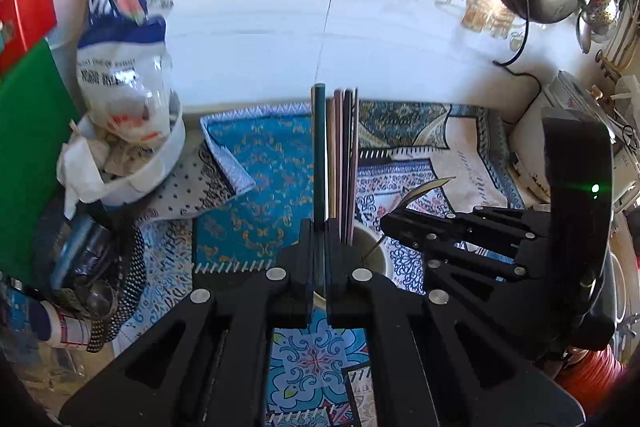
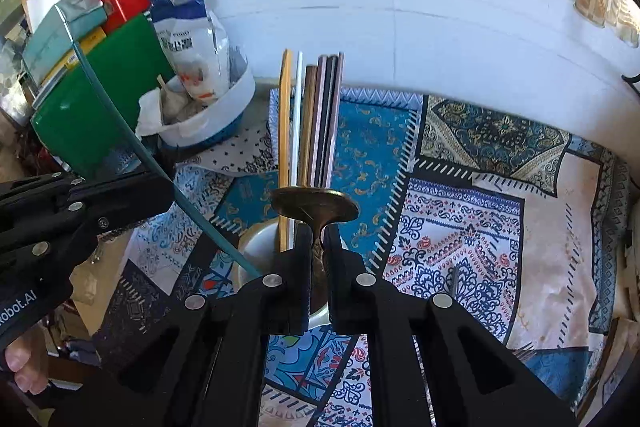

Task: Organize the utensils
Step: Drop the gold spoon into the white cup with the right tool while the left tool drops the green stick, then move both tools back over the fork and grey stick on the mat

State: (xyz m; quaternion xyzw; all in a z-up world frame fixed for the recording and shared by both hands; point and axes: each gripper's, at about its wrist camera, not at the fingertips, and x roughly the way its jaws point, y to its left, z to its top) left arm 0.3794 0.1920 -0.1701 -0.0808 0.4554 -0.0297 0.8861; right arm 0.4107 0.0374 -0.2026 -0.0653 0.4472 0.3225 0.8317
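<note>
1. A white cup is seen standing on a patterned patchwork cloth. Several chopsticks are held upright inside it, and both grippers are gathered just above its rim.

2. The left gripper is closed on a teal chopstick, clamped near its lower part. From the right wrist view, this stick is seen slanting down, its lower tip at the cup's rim.

3. The right gripper is closed on the thin handle of a brass spoon, whose bowl is held just beyond the fingertips, over the cup.

4. The step in hand is judged to be placing both utensils into the cup. It is best done if the teal stick is brought upright and lowered beside the others before being released, so that the standing sticks are not knocked.

5. The spoon is best lowered handle first into the free side of the cup, and only let go once its weight is carried by the cup.

6. Both grippers are angled forward and downward. The left is approached from the left side and the right from nearer the middle, with their fingertips close together, so crowding is a risk.
</note>
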